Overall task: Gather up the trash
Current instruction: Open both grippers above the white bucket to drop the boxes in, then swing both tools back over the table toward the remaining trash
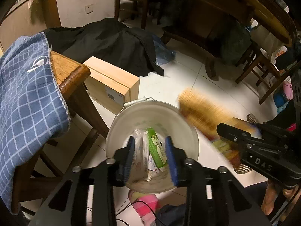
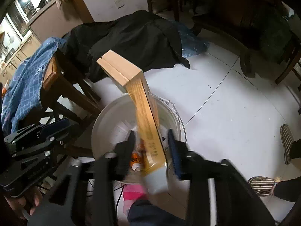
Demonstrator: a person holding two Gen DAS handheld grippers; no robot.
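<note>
White bucket [image 1: 188,130] holding wrappers, long orange box [image 2: 148,131] tilted over it

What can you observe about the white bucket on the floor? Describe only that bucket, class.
The white bucket looks like plastic, round and open-topped, with a thin wire handle folded down at its rim. It stands upright on the pale tiled floor beside a wooden stool leg. Inside lie wrappers and a green packet. The long orange box hangs blurred over its opening.

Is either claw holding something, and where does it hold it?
The left gripper holds nothing. The right gripper has the orange box between its fingers, near its lower end; actual grip unclear.
</note>
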